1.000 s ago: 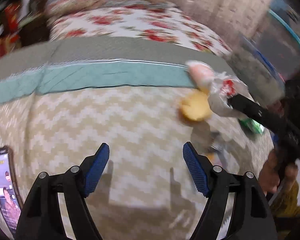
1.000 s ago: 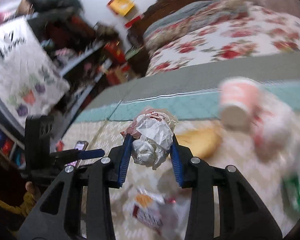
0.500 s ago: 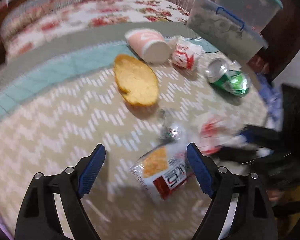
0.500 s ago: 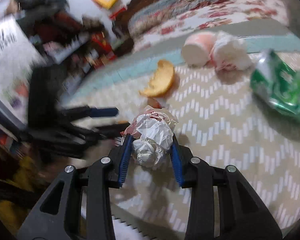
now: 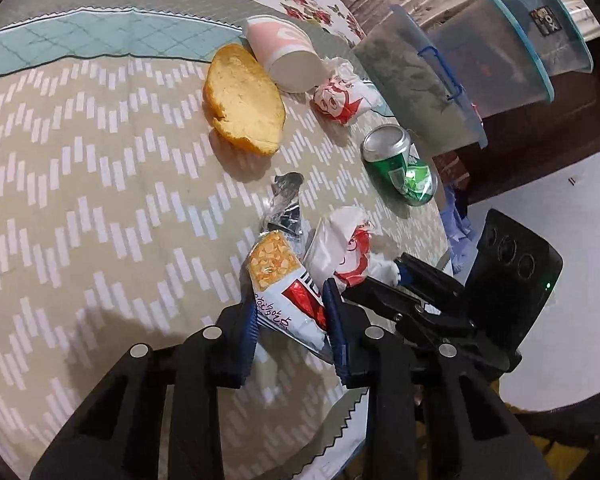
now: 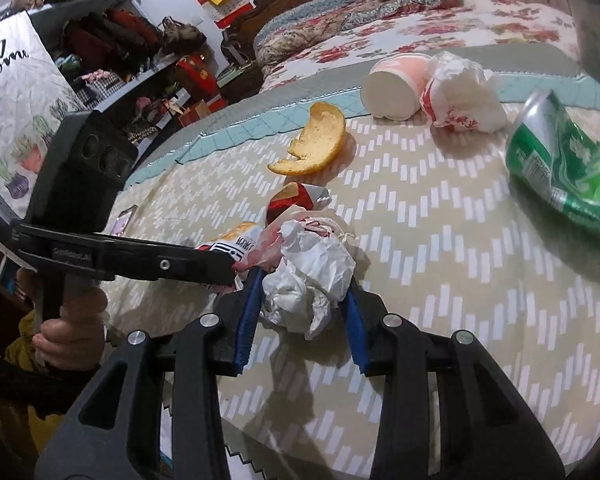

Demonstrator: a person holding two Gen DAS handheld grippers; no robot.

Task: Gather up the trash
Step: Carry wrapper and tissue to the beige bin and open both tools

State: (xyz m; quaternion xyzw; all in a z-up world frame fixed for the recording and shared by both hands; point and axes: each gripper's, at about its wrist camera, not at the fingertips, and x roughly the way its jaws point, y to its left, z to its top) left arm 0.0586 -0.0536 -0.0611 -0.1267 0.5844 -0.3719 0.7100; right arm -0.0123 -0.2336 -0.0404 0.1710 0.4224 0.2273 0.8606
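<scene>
Glossy snack packet point(image 5: 284, 292) pinched as left tongs point(image 5: 290, 318) finish closing, crumpled paper wad point(image 6: 306, 280) clenched in right tongs point(image 6: 300, 308)

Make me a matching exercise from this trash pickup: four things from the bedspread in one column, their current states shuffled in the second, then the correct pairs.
Things:
1. snack wrapper
2. crumpled paper
3. green can
4. pink cup

States:
A. lying on its side, next to the peel
B. between the pads of the left gripper
C. dented, lying free on the bedspread
D. clamped in the right gripper

Pairs: 1-B, 2-D, 3-C, 4-A
</scene>
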